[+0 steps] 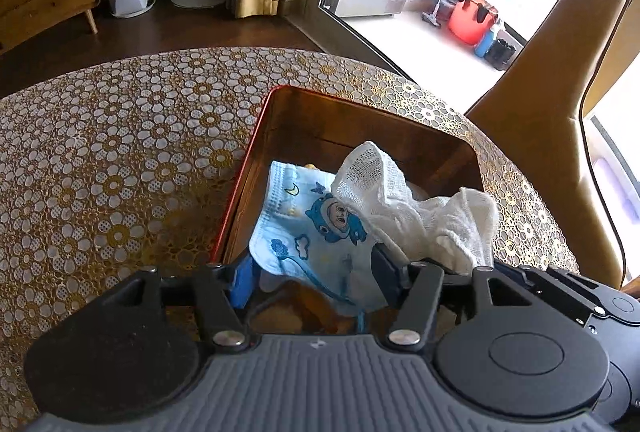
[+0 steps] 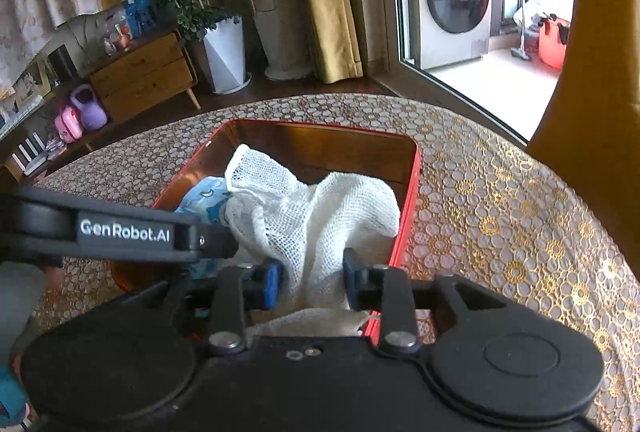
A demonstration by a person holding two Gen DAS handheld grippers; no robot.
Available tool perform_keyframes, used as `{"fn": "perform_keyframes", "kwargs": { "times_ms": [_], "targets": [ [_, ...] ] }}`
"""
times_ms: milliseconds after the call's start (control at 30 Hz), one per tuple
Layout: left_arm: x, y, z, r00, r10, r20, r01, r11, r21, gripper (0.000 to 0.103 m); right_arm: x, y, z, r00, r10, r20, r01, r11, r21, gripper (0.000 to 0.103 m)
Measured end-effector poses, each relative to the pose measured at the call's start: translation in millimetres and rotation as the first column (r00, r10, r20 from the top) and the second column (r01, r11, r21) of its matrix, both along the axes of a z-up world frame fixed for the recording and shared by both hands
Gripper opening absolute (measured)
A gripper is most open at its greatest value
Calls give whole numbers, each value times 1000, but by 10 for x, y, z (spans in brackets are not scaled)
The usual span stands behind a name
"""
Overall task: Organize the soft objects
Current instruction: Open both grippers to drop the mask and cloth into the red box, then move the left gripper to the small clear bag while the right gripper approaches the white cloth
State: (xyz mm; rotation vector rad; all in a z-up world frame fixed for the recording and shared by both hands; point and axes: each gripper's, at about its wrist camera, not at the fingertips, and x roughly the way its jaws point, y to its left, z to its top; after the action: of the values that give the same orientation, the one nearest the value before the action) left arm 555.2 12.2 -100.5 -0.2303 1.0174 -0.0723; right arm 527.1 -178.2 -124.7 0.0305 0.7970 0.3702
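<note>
A red-rimmed box with a brown inside stands on the flower-patterned table. In it lie a light blue cartoon cloth and a white mesh cloth. My left gripper is open over the near end of the box, its fingers either side of the blue cloth's edge. In the right wrist view the box holds the white mesh cloth and the blue cloth. My right gripper is open with the white cloth lying between its fingers. The left gripper's arm crosses at the left.
The patterned tablecloth covers the round table around the box. A yellow-brown chair back stands at the table's far right, also in the right wrist view. Beyond are a wooden cabinet, a white planter and a glass door.
</note>
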Motion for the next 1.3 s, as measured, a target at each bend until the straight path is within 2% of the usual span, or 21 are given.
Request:
{"fn": "perform_keyframes", "kwargs": {
  "times_ms": [33, 100, 200, 533, 833, 1167, 1300],
  "targets": [
    [-5, 3, 17, 1000, 3, 2, -3, 1000, 0, 60, -17, -3, 8, 1000, 9, 11, -9, 1000, -6, 40],
    [-27, 22, 70, 1000, 9, 10, -9, 1000, -2, 60, -56, -4, 50, 999, 25, 32, -25, 1000, -9, 52],
    [-85, 44, 165, 1000, 14, 28, -14, 1000, 0, 60, -109, -13, 134, 998, 34, 55, -34, 999, -6, 61],
    [-420, 41, 577, 996, 20, 83, -23, 999, 39, 60, -342, -150, 429, 998, 16, 56, -18, 999, 36, 69],
    [-842, -87, 1010, 988, -13, 152, 3, 998, 66, 60, -712, -319, 762, 996, -4, 89, -1, 999, 52, 72],
    [-1418, -175, 1250, 978, -54, 204, 34, 995, 97, 60, -1174, -435, 1002, 992, -4, 122, -4, 997, 72, 78],
    [-1642, -185, 1296, 973, -63, 223, 42, 994, 97, 68, -1366, -435, 1047, 991, 10, 135, -20, 997, 72, 82]
  ]
}}
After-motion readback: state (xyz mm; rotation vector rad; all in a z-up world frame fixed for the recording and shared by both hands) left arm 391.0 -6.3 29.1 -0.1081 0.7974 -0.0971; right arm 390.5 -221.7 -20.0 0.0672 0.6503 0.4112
